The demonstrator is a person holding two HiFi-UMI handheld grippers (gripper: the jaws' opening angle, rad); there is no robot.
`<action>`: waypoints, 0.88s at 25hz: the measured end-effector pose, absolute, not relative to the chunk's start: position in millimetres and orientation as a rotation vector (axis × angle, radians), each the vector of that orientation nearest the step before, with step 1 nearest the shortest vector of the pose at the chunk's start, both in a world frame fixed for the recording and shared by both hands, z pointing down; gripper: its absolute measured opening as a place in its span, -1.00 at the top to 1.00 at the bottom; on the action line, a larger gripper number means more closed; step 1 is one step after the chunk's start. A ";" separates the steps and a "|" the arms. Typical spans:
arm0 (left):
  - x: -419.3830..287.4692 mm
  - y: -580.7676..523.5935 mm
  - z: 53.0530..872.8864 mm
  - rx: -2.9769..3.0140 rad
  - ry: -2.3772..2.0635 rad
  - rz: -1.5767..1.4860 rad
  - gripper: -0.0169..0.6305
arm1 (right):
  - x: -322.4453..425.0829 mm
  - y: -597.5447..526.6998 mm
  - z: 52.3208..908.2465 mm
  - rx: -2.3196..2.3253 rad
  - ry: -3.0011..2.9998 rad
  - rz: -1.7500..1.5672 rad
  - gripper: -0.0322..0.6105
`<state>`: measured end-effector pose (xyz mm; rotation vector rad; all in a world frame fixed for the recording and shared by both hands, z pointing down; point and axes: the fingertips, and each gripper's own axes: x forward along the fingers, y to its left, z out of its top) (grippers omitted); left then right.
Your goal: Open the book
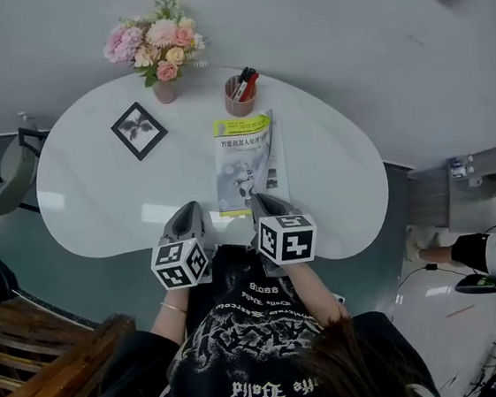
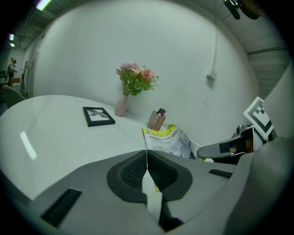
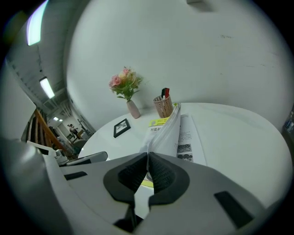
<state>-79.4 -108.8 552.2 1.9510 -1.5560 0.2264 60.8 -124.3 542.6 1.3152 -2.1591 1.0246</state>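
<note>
The person's black printed shirt point(image 1: 247, 344) fills the lower centre of the head view. Just above it, both grippers reach over the near edge of the white table point(image 1: 96, 193).

The left gripper point(image 1: 185, 211) sits left of centre. In the left gripper view its jaws point(image 2: 147, 158) are closed together with nothing between them.

The right gripper point(image 1: 261, 199) sits right of centre. In the right gripper view its jaws point(image 3: 148, 158) are clamped on the near edge of the book's cover.

The book point(image 1: 246, 162) lies at the centre of the table, with its yellow-banded top end toward the far side. Its cover is raised and tilted at the right edge point(image 3: 167, 133), and a printed inner page shows to the right of it.

At the upper part of the head view stand a pen cup point(image 1: 240, 94), just beyond the book, a vase of flowers point(image 1: 160, 47) and a black picture frame point(image 1: 139, 131).
</note>
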 end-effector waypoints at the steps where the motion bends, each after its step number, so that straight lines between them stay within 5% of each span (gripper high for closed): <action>1: -80.5 -108.3 552.0 1.947 -1.561 0.225 0.87 | 58.4 -124.3 541.5 1.303 -2.170 1.019 0.79; 22: -107.9 -86.2 550.1 1.826 -1.713 0.223 0.88 | 5.0 -116.8 526.8 1.016 -2.312 0.942 0.79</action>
